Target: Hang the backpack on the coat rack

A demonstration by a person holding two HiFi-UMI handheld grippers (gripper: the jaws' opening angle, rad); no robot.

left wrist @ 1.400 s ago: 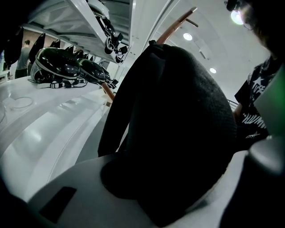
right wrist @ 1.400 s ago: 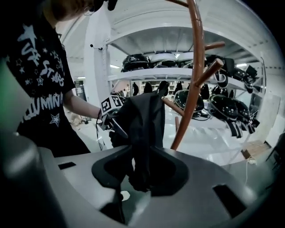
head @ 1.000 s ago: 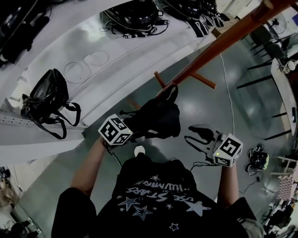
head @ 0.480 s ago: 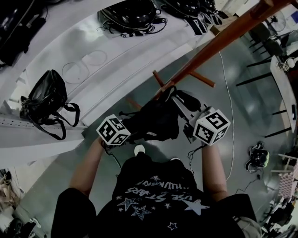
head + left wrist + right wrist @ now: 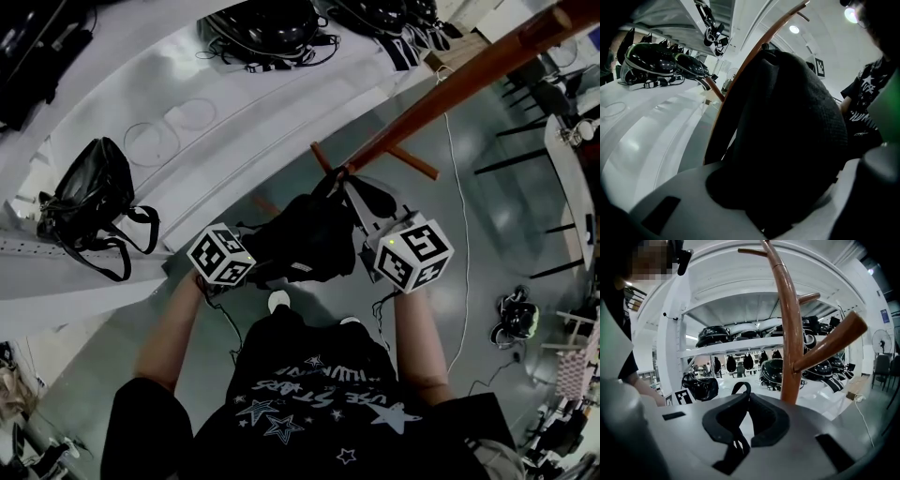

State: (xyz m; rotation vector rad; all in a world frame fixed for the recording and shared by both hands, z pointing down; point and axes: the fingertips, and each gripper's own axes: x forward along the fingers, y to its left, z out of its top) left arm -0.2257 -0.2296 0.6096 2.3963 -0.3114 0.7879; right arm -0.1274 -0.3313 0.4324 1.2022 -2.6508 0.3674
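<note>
Black backpack [image 5: 314,239]: right gripper [image 5: 745,401] newly clamped.

Backpack [image 5: 309,239] black; coat rack [image 5: 450,97] reddish-brown wood. Marker cubes [image 5: 220,255] patterned in black-and-white squares. Shelving [image 5: 234,122] white, floor [image 5: 506,244] grey-green. Shirt [image 5: 319,403] black, printed with white stars.

black backpack [image 5: 309,239], soft and slumped, held up off the floor on the near side of the rack's pole. thin top loop [image 5: 740,389] standing upright, just left of the pole and lower than the nearest peg. brown wooden coat rack [image 5: 450,89], round pole running from centre to far right in the head view, short pegs [image 5: 829,341] angled upward, not yet carrying the backpack.
</note>
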